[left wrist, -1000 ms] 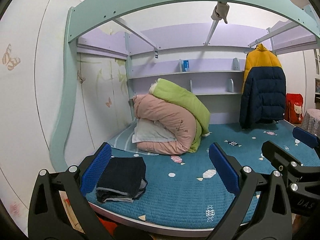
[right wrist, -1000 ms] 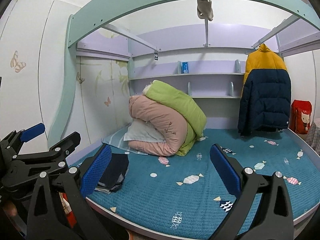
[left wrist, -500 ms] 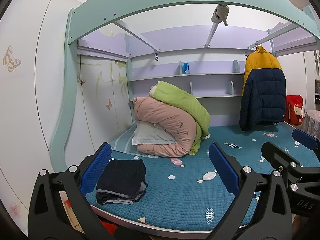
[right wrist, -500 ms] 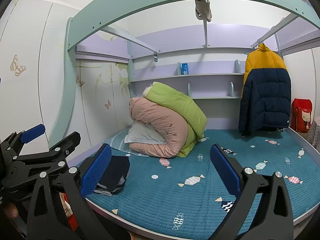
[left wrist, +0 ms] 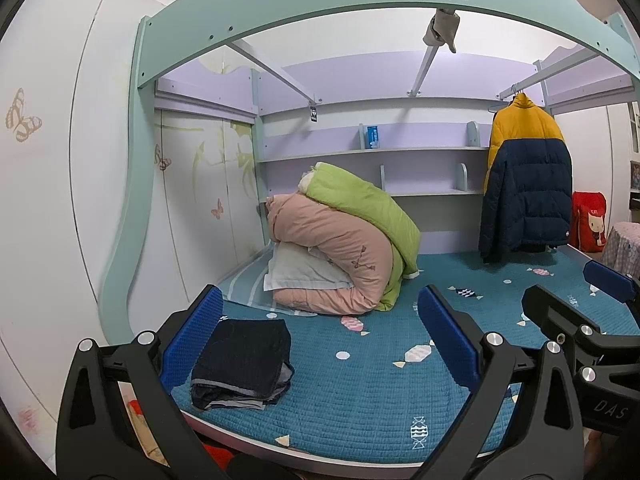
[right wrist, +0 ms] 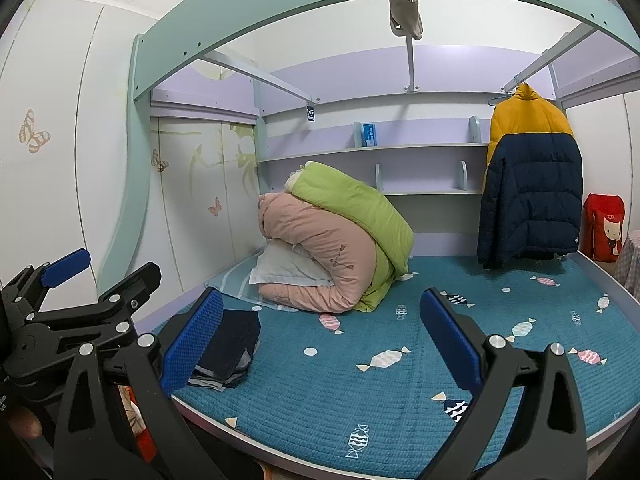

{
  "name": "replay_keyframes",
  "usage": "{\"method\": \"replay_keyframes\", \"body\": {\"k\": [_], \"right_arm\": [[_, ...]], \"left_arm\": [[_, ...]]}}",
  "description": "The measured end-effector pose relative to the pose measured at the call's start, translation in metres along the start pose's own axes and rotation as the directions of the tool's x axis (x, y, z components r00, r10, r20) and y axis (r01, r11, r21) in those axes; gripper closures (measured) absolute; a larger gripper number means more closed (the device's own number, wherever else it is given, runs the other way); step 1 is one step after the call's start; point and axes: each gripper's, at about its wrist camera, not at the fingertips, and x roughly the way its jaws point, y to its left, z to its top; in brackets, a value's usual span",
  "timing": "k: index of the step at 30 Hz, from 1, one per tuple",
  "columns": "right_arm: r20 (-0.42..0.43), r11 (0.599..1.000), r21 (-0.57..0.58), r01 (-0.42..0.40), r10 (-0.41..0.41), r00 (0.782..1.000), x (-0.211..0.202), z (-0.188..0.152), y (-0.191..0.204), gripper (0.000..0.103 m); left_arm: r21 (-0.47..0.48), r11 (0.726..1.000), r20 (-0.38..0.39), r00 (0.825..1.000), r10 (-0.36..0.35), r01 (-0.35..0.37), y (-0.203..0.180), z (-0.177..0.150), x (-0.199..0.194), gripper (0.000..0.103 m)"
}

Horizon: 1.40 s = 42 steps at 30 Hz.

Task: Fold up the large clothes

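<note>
A dark folded garment lies on the teal bed mat near its front left corner. A yellow and navy puffer jacket hangs on a rail at the back right. My left gripper is held open in front of the bed, with nothing between its blue pads; its left pad sits beside the folded garment in the view. My right gripper is open too and empty, to the right of the left one. Each gripper shows at the edge of the other's view.
Rolled pink and green quilts with a pale pillow sit at the back left of the bed. A red bag stands at the far right. Shelves line the back wall under a mint green bed frame arch.
Both views have pulled back and tilted up slightly, so the bed sits a little lower in them. Both grippers stay open and the folded garment has not moved.
</note>
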Motion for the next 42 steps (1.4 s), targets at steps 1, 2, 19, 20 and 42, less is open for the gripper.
{"method": "replay_keyframes", "body": {"k": [1,2,19,20,42], "right_arm": [[0.000,1.000,0.001,0.000,0.000,1.000,0.0000,-0.0003,0.0001,0.008],[0.000,1.000,0.001,-0.001,0.001,1.000,0.0000,-0.0002,-0.0001,0.008],[-0.015,1.000,0.008,-0.005,0.006,1.000,0.0009,-0.0023,-0.0010,0.008],[-0.015,1.000,0.008,-0.006,0.006,1.000,0.0011,-0.0023,-0.0011,0.008],[-0.022,1.000,0.011,-0.012,0.012,1.000,0.0027,-0.0013,0.0008,0.008]], "left_arm": [[-0.001,1.000,-0.001,1.000,0.000,0.000,-0.0006,0.0005,0.0004,0.005],[0.000,1.000,-0.002,1.000,0.000,0.000,-0.0005,0.0005,0.0002,0.005],[-0.002,1.000,-0.005,1.000,0.006,-0.006,-0.0027,0.0004,-0.0021,0.005],[-0.003,1.000,-0.004,1.000,0.005,-0.005,-0.0026,0.0003,-0.0023,0.005],[-0.007,1.000,-0.004,1.000,0.011,-0.011,-0.0044,0.0006,-0.0041,0.005]]}}
